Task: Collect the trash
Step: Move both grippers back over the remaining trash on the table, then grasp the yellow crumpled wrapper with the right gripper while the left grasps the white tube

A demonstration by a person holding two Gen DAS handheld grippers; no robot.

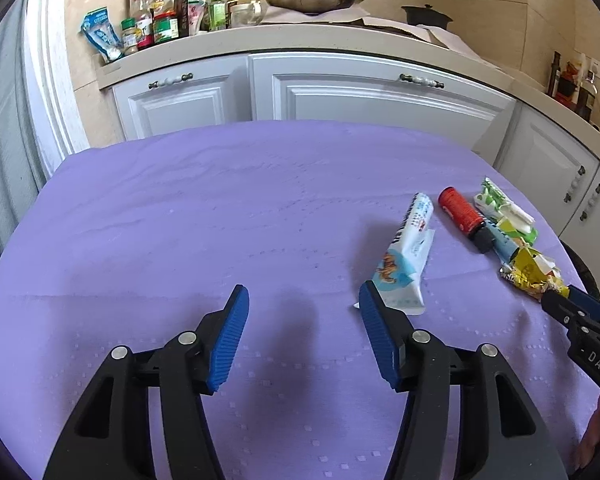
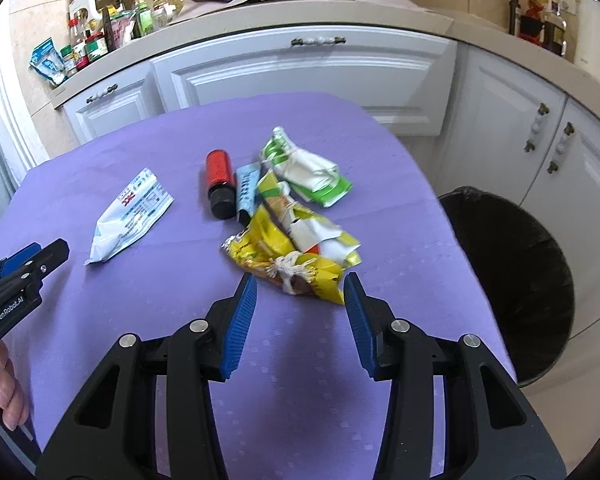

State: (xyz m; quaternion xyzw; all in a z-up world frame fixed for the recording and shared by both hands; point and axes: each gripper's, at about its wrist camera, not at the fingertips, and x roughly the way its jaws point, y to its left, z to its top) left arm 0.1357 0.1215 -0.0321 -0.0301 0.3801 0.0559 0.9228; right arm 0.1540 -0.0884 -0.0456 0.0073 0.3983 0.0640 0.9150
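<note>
Both claws are seen wide open and nothing is held. The right claw (image 2: 300, 294) is placed around the near end of the yellow wrapper (image 2: 284, 260), in the lower middle of the frame. The left claw (image 1: 304, 308) is kept over the purple bench (image 1: 180, 220), its right finger just beside the white pouch (image 1: 406, 256). A black-lined bin (image 2: 512, 280) is seen at the right.

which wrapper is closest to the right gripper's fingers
The crumpled yellow wrapper, lying just ahead of the open right gripper. The green-and-white wrapper and the white pouch lie farther off.
</note>
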